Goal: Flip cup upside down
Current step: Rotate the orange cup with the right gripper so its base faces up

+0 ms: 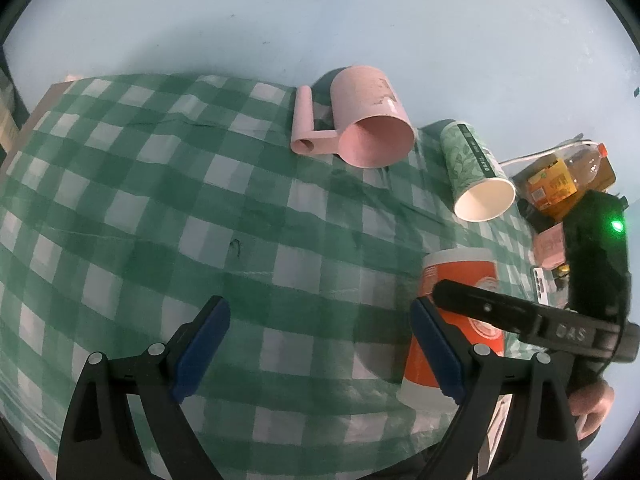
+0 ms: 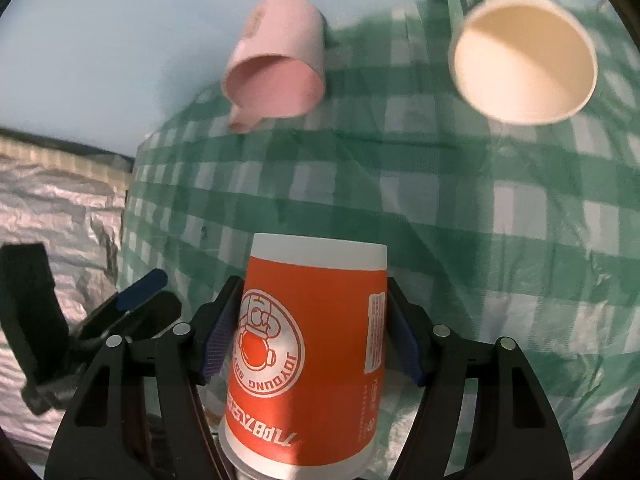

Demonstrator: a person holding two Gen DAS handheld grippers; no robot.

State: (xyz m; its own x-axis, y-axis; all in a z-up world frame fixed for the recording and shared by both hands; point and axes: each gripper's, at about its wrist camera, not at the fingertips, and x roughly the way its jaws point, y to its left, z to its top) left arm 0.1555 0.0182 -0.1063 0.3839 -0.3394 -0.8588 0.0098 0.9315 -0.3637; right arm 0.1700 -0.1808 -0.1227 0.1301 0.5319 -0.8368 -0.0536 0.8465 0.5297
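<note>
Left tongs [image 1: 320, 348] spread wide, right tongs [image 2: 312, 344] clamped

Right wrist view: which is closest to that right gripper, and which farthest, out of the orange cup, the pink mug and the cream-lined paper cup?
1. Orange cup: between the right gripper fingers, upside down, nearest.
2. Cream-lined paper cup: on its side, upper right on the checked cloth.
3. Pink mug: on its side, upper left near the cloth's far edge.
Two and three are close; the mug looks slightly farther.

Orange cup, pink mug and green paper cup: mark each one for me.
orange cup [image 2: 312, 344], right wrist view, printed side wall.
pink mug [image 1: 368, 108], left wrist view, outer side wall.
green paper cup [image 1: 468, 152], left wrist view, patterned side.
</note>
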